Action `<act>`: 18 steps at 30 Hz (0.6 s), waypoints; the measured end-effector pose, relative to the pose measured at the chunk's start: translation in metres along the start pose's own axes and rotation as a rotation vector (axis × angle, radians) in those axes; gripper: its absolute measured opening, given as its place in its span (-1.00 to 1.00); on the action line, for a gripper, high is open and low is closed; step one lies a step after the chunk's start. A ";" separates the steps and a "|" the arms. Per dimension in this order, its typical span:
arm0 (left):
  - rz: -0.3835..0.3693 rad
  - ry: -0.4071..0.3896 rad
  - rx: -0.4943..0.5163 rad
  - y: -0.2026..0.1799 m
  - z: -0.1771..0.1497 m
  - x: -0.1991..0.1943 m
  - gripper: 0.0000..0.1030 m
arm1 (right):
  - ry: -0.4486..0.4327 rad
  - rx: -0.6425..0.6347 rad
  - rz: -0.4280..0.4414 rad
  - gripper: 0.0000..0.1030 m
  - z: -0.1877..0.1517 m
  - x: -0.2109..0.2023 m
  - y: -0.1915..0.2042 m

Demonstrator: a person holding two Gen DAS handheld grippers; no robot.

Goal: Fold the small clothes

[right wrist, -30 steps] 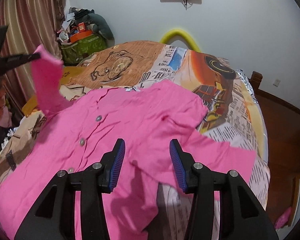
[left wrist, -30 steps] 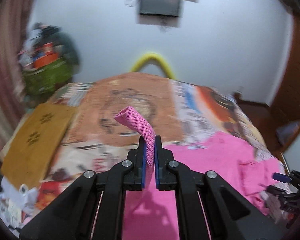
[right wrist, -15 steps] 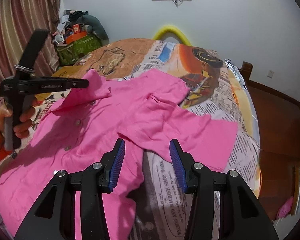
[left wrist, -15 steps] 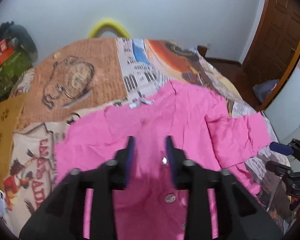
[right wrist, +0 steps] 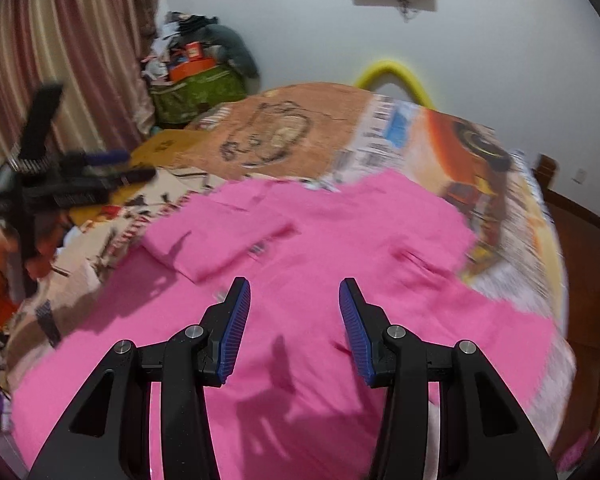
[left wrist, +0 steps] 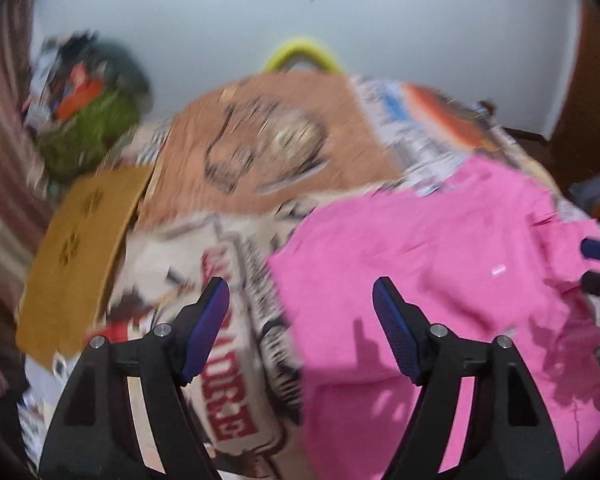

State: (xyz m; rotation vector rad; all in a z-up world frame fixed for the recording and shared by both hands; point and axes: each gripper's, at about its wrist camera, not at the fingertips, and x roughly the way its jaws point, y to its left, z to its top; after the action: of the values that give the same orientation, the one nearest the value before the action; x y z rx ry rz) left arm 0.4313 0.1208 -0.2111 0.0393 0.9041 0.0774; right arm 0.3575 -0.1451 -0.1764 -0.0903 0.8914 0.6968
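One sleeve (right wrist: 216, 240) folded onto pink shirt (right wrist: 320, 300), mid-frame; rest unfolded on bed (right wrist: 300, 120). My left claw (left wrist: 300, 312) opening, empty; right claw (right wrist: 295, 312) released, empty.

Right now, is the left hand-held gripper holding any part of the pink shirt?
No. The left hand-held gripper has its jaws opening with nothing between them, and the pink shirt lies flat on the bed below.

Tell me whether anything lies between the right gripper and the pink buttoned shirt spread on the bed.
Nothing visible does. The right gripper hangs with jaws apart and empty directly over the pink shirt, only open air between them. The left gripper, its jaws opening with nothing between them, is off to the side over the printed bedspread.
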 end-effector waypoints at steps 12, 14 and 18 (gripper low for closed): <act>-0.025 0.122 -0.048 0.016 -0.048 0.060 0.44 | 0.164 -0.063 0.050 -0.17 0.033 0.114 0.060; -0.032 0.115 -0.059 0.018 -0.050 0.061 0.45 | 0.174 -0.068 0.034 -0.22 0.032 0.126 0.062; -0.043 0.107 -0.073 0.020 -0.052 0.060 0.46 | 0.165 -0.096 -0.045 -0.82 0.032 0.129 0.063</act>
State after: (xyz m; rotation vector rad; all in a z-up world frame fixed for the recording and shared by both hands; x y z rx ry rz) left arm 0.4259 0.1458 -0.2886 -0.0532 1.0084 0.0728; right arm 0.3970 -0.0181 -0.2389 -0.2554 1.0110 0.6974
